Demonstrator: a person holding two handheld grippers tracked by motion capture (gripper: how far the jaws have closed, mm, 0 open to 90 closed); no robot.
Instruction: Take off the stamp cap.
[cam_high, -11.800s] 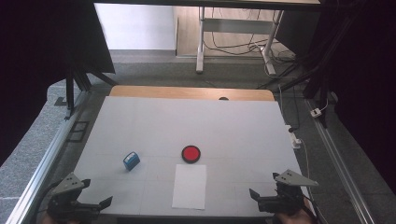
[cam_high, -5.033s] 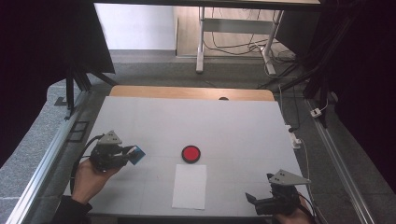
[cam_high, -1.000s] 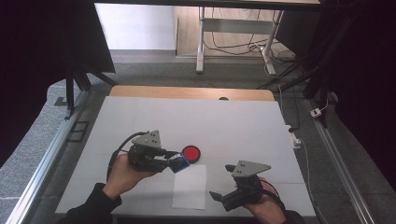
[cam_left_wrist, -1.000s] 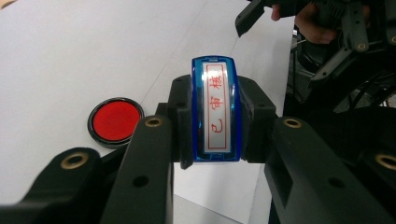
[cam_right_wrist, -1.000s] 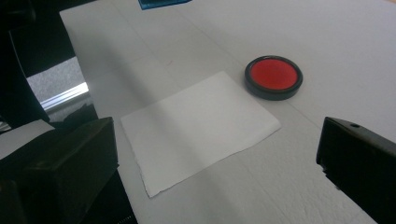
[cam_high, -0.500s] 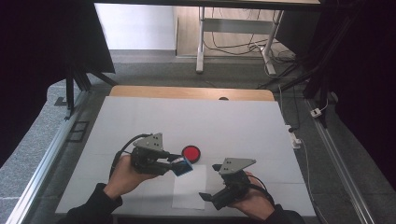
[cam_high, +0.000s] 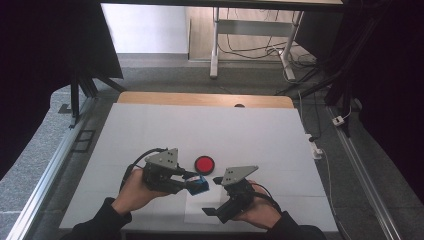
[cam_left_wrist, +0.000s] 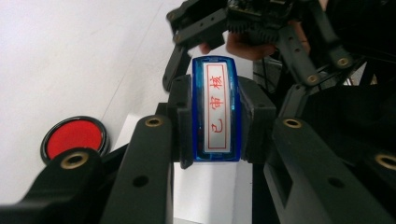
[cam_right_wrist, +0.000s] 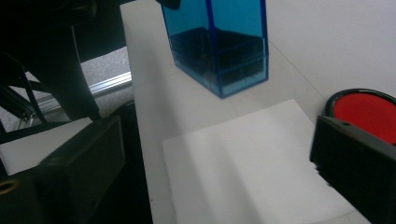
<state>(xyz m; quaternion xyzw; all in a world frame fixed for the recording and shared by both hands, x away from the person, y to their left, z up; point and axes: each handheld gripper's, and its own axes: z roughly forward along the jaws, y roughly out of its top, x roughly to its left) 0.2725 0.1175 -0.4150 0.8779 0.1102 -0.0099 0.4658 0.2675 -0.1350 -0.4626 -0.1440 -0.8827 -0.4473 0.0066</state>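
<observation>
My left gripper is shut on a blue see-through stamp and holds it just above the top edge of a white paper sheet. In the left gripper view the stamp sits between the pads, its face showing red characters. My right gripper hovers over the sheet's right side. Its jaws have just been closing a little and stand wide apart with nothing gripped. In the right gripper view the stamp hangs ahead above the paper. A round red ink pad lies just beyond the stamp.
The white table has a wooden strip along its far edge. A metal rail runs down the left side. Cables and a plug lie on the floor at the right.
My right gripper has slid left over the paper, closer to the stamp. The left gripper with the stamp has hardly moved.
</observation>
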